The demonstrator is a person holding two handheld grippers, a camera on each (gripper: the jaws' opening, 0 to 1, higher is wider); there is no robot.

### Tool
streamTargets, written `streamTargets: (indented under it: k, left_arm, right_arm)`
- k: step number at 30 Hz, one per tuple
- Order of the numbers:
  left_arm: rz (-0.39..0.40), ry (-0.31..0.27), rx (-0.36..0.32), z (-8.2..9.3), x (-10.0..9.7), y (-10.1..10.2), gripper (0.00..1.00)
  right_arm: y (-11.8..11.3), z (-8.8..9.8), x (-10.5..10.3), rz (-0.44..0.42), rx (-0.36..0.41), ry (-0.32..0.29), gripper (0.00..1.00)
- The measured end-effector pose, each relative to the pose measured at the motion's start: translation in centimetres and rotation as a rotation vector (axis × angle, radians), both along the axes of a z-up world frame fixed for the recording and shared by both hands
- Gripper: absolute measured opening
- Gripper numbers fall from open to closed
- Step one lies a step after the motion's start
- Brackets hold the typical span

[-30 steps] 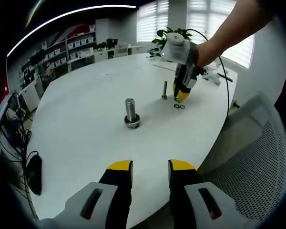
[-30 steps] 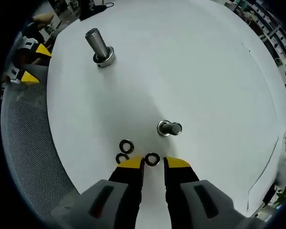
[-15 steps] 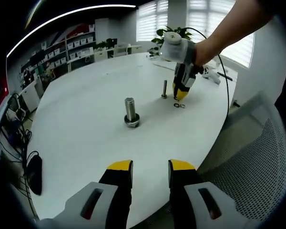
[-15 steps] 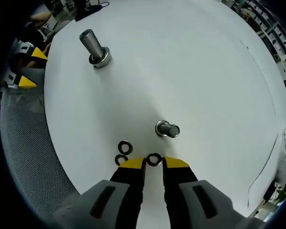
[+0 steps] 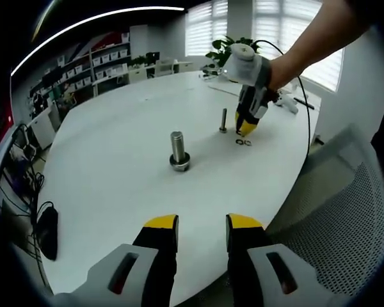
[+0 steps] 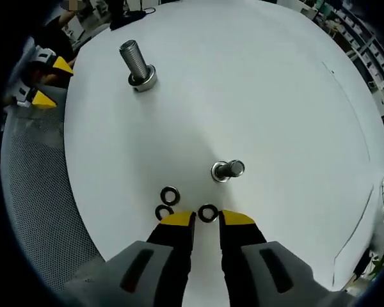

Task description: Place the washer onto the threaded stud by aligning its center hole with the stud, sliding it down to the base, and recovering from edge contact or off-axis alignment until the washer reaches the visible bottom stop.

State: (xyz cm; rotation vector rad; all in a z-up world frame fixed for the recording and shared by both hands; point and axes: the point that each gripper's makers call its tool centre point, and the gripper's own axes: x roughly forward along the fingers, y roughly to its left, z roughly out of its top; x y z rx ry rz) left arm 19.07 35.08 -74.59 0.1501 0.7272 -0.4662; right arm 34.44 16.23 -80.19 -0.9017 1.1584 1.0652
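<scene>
Three washers (image 6: 169,195) on table (image 6: 275,96), just beside small stud (image 6: 227,170), large stud (image 6: 137,64) well apart

There are three little rings: one (image 6: 170,194), another (image 6: 163,212), and a third (image 6: 208,212). There are two bolts: a big one (image 6: 136,64) and a small one (image 6: 228,170).

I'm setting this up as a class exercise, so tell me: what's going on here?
A person works at a white table with a hand-held gripper in each hand. The right hand-held gripper is lowered, jaws open, over three washers lying loose beside the small threaded stud. No washer is on that stud yet. The left hand-held gripper is open at the table's near edge, facing a larger stud.
</scene>
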Motion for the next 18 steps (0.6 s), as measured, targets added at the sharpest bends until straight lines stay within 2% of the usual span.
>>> streamTargets:
  k: [6,9,18]
  left_arm:
    - [-0.008,0.0,0.004,0.01,-0.04,-0.12,0.28]
    - [-0.005,0.001,0.004,-0.03,-0.04,-0.08,0.28]
    - [0.005,-0.002,0.003,0.02,0.05,0.11,0.28]
  right_arm:
    - [0.01,-0.12,-0.03,0.048,-0.004,0.003,0.2]
    - [-0.02,-0.07,-0.18,0.113,-0.018,0.003,0.2]
    - [0.03,-0.21,0.2,0.102,-0.071,0.007,0.17]
